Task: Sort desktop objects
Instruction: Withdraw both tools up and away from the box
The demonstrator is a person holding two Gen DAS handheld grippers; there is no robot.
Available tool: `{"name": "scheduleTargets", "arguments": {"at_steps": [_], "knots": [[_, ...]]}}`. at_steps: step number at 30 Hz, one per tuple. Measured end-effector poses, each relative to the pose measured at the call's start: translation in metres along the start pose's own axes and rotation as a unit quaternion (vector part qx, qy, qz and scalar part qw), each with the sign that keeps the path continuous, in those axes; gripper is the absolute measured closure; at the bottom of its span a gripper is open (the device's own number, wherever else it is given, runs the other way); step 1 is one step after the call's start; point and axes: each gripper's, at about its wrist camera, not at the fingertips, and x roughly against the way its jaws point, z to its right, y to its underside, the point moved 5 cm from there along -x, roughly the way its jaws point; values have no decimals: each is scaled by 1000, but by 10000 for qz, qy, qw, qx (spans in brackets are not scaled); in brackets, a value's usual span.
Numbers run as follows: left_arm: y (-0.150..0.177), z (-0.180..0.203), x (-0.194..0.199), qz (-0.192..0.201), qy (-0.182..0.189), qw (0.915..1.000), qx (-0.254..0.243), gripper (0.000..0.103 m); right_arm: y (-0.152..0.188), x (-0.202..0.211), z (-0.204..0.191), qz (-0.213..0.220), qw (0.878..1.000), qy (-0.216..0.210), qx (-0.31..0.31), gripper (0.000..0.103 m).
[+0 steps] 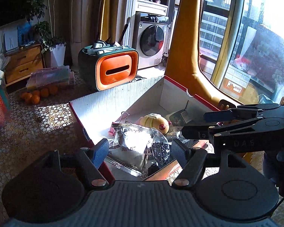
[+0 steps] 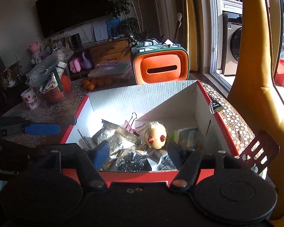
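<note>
A red-edged white cardboard box (image 1: 111, 102) (image 2: 142, 96) stands on the patterned tablecloth. It holds a silver snack packet (image 1: 136, 141) (image 2: 121, 138), a cream toy with red eyes (image 1: 157, 123) (image 2: 156, 135), a pink binder clip (image 1: 117, 124) (image 2: 129, 124), a bag of black beads (image 2: 132, 160) and other wrappers. My left gripper (image 1: 140, 151) is open, hanging over the box's near corner above the packet. My right gripper (image 2: 137, 154) is open over the box's near wall and holds nothing. It shows from the side in the left wrist view (image 1: 204, 124).
An orange and green tissue-box organiser (image 1: 113, 70) (image 2: 161, 66) with pens stands behind the box. Oranges (image 1: 37, 94) (image 2: 96, 83) and clear folders (image 1: 51, 75) lie to the left. A jar with bags (image 2: 51, 79) and a mug (image 2: 31, 99) stand at far left. A yellow chair back (image 2: 255, 102) rises at right.
</note>
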Motion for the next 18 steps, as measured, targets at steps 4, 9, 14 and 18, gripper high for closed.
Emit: {"name": "scheduleTargets", "arguments": {"at_steps": [4, 9, 14, 18], "knots": [[2, -1, 9, 100, -38, 9999, 39, 20, 1, 13, -6, 227, 9997, 44, 107, 28], [6, -4, 19, 187, -171, 9997, 32, 16, 6, 30, -9, 504, 9986, 88, 100, 22], [10, -8, 27, 250, -250, 9993, 118, 0, 14, 46, -11, 720, 9974, 45, -15, 12], [15, -11, 35, 289, -301, 9990, 166, 0, 20, 56, -15, 816, 9966, -24, -59, 6]]}}
